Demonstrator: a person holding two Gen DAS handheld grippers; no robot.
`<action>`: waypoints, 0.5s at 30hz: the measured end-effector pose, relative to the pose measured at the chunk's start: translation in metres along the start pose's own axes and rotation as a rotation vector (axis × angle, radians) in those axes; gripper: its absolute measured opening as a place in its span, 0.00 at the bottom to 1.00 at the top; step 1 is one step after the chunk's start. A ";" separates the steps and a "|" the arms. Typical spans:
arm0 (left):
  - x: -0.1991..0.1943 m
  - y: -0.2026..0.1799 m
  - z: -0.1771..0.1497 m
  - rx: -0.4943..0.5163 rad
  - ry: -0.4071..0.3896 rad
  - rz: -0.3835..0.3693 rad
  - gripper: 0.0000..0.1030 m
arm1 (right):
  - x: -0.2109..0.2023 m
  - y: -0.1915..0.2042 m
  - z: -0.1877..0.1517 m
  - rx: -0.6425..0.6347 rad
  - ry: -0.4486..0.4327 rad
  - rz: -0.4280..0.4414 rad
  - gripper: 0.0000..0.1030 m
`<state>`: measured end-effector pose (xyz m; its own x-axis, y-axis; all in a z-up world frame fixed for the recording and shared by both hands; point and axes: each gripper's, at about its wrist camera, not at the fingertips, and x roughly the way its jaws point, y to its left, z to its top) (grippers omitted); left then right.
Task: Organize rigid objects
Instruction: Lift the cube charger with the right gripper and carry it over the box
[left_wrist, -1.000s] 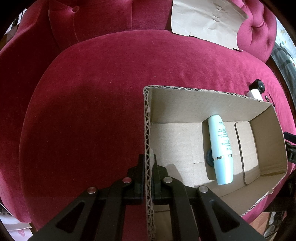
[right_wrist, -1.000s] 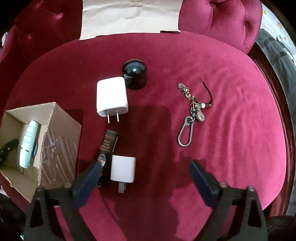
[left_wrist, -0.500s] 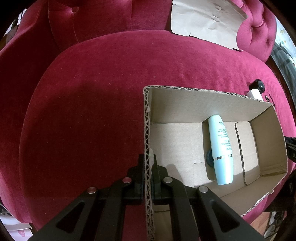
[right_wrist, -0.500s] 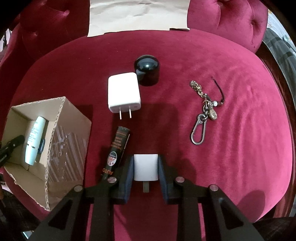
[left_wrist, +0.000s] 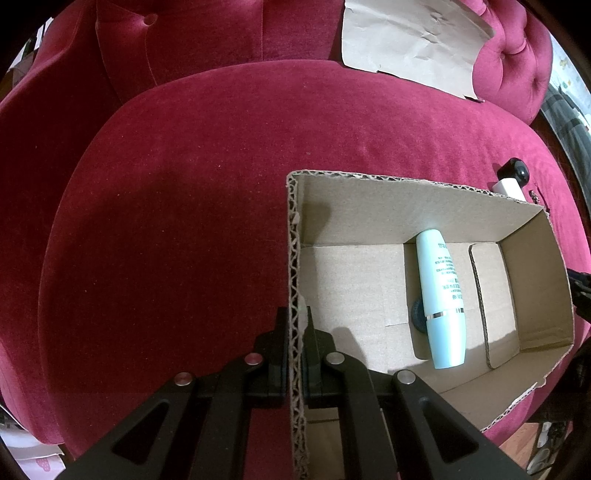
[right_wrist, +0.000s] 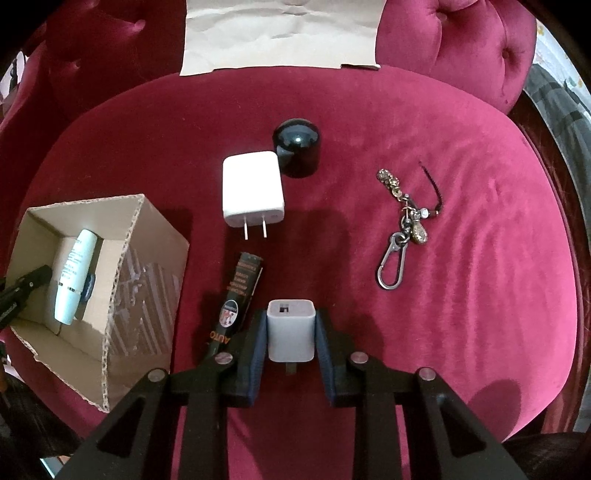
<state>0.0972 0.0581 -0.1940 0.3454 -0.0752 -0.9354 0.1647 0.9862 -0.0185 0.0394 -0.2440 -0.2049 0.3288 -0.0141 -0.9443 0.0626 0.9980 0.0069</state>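
My left gripper (left_wrist: 295, 328) is shut on the left wall of an open cardboard box (left_wrist: 528, 280). Inside the box lies a pale blue bottle (left_wrist: 441, 299) over a small dark disc (left_wrist: 417, 314). In the right wrist view the same box (right_wrist: 147, 266) stands at the left. My right gripper (right_wrist: 291, 328) is shut on a small white charger cube (right_wrist: 291, 330), its USB port facing away from me, lifted a little off the cushion. A black tube with orange print (right_wrist: 238, 295) lies just to its left.
On the red velvet seat (right_wrist: 461, 314) lie a bigger white plug adapter (right_wrist: 253, 194), a black domed cap (right_wrist: 296, 153) and a keychain with a carabiner (right_wrist: 402, 229). A sheet of brown paper (right_wrist: 280, 33) leans on the tufted backrest.
My right gripper went from wide open to shut on the small white charger, then tipped it up so its port end shows. The left gripper and box stayed still.
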 end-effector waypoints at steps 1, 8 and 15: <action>0.000 0.000 0.000 0.000 0.000 0.000 0.05 | -0.001 0.000 0.001 0.002 0.001 0.000 0.26; 0.000 -0.001 0.001 -0.001 0.000 0.000 0.05 | -0.015 0.001 0.005 0.002 -0.005 -0.008 0.26; 0.000 -0.001 0.001 -0.001 0.000 -0.001 0.05 | -0.031 0.003 0.012 -0.015 -0.016 -0.018 0.26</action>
<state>0.0978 0.0572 -0.1932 0.3454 -0.0758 -0.9354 0.1644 0.9862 -0.0193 0.0406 -0.2413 -0.1715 0.3428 -0.0325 -0.9389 0.0543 0.9984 -0.0148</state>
